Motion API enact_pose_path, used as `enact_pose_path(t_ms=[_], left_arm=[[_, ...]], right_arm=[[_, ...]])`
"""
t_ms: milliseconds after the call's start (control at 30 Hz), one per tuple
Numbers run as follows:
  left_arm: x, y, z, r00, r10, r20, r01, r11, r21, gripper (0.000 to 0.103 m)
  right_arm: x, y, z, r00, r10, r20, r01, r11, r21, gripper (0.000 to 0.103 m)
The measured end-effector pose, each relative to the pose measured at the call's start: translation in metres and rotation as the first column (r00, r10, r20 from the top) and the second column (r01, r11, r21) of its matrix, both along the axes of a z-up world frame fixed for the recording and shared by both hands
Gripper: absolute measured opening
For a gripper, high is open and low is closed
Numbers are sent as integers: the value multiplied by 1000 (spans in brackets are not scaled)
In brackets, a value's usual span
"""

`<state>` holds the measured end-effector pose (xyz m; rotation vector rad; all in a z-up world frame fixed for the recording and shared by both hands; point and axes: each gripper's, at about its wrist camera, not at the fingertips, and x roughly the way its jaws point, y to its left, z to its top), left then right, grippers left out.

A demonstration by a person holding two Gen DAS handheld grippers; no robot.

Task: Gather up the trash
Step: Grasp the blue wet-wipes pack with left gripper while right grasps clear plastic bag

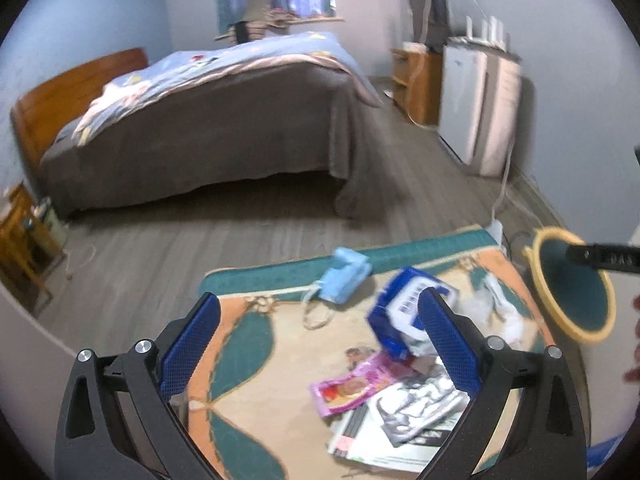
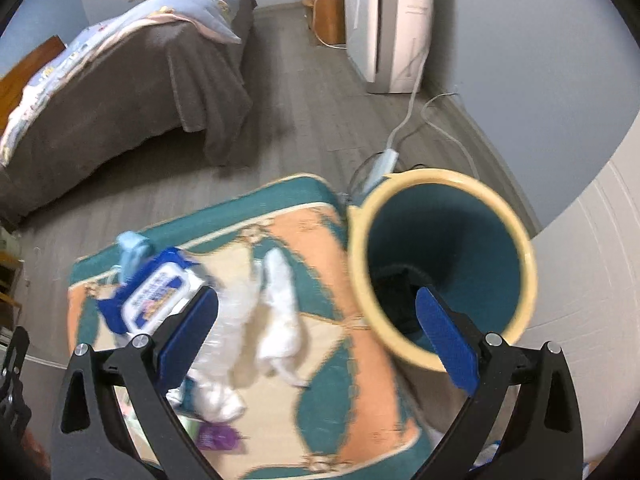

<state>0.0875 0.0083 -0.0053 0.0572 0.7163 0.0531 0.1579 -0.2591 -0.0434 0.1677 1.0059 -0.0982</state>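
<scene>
Trash lies scattered on the patterned rug (image 1: 248,360), with the yellow-rimmed bin (image 2: 440,264) just off the rug's edge at 3 o'clock. From the left gripper (image 1: 320,344), its jaws spread wide and holding nothing, the blue wipes pack (image 1: 400,312) sits at 1 o'clock, long axis running toward 1 o'clock; this hand looks nearer to it. The right gripper (image 2: 316,328), likewise apart and empty, hangs at the bin's mouth. Print on the wipes pack and pink wrapper (image 1: 348,388) is too blurred to read.
</scene>
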Motion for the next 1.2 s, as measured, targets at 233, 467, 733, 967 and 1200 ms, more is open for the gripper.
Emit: enact_pose_path(t_ms=[233, 467, 733, 967, 1200], left_arm=[[4, 34, -11, 998, 41, -40, -41, 999, -3, 98], [12, 61, -19, 995, 75, -70, -81, 993, -85, 98], [21, 57, -24, 995, 65, -77, -69, 997, -44, 98], [30, 48, -31, 995, 19, -99, -25, 998, -61, 98], [38, 22, -41, 991, -56, -121, 52, 998, -31, 98]], right_arm=[[3, 35, -5, 996, 88, 21, -86, 994, -64, 97], [9, 55, -15, 982, 191, 13, -189, 979, -78, 97], [23, 55, -55, 984, 133, -117, -132, 991, 14, 96], [26, 79, -101, 943, 224, -245, -221, 974, 41, 70], [23, 76, -113, 922, 260, -288, -214, 960, 182, 15]])
